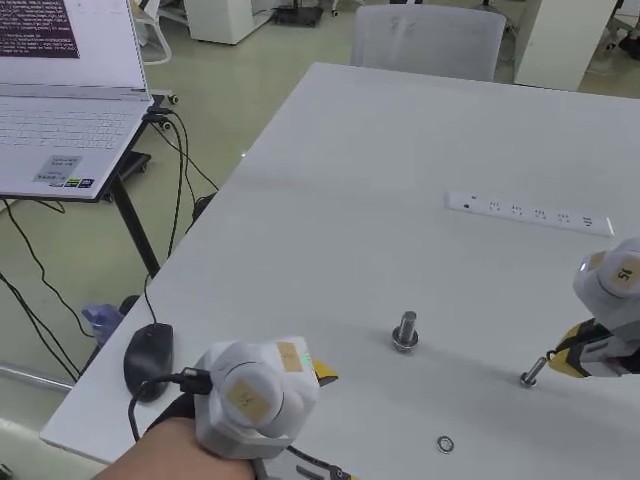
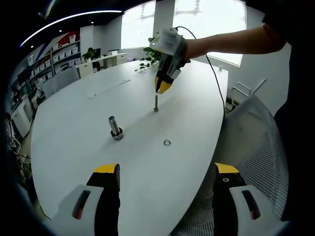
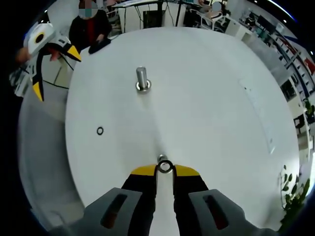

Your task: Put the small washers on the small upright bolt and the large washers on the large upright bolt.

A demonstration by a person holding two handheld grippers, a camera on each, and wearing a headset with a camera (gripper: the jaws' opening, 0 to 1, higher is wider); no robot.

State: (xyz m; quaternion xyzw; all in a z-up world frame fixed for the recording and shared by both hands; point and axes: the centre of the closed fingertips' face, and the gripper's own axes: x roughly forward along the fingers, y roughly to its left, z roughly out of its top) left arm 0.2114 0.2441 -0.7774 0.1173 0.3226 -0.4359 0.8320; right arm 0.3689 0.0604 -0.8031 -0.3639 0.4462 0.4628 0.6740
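One large bolt [image 1: 405,330], one small bolt [image 1: 532,375], two washers [image 1: 445,443] [image 3: 165,167], two tools [image 2: 161,169] [image 3: 165,172], one power strip [image 1: 528,213].

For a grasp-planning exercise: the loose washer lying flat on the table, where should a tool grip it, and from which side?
Probably pinch the loose washer across its outer rim, coming straight down from above: it lies flat and thin on the table, leaving no edge to reach sideways. The open left tool faces it.

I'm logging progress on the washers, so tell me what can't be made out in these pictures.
Loose washer: too small in every view to size.
Large bolt: washer count at its base too small, head view.
Small bolt: the right gripper and its held washer cover it in the right gripper view; whether the washer is threaded on is unclear.
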